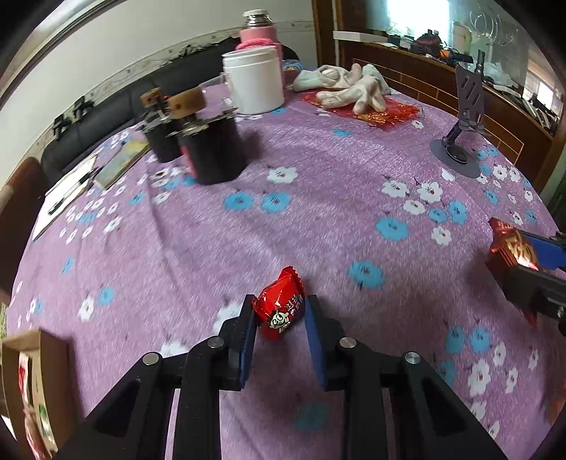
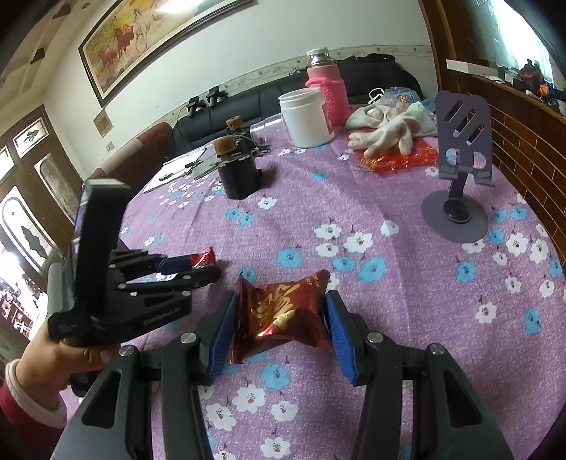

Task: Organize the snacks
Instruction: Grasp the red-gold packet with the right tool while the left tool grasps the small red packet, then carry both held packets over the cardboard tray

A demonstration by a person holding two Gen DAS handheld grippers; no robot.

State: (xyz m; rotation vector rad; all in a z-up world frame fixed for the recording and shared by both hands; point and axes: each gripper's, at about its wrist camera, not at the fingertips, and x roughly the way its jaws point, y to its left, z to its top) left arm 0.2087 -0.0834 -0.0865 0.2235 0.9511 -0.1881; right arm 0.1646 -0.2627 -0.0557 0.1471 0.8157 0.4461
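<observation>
At nine o'clock in the left wrist view, an open cardboard box point(image 1: 39, 375) sits at the worktop point(image 1: 318, 219) edge, with snack packs inside. The left hand-held gripper point(image 1: 279, 315) at six o'clock pinches a small red candy pack point(image 1: 279, 308) between its blue pads, just over the purple flowered cloth. Toward eleven o'clock stand two dark corked jars point(image 1: 212, 148), with a white tub point(image 1: 254, 81) and pink flask point(image 1: 258, 32) at twelve. In the right wrist view, the right hand-held gripper point(image 2: 281, 318) at six o'clock grips a dark red foil snack pack point(image 2: 283, 311), pads pressing both sides. A purple phone stand point(image 2: 460, 166) rises at two o'clock.
</observation>
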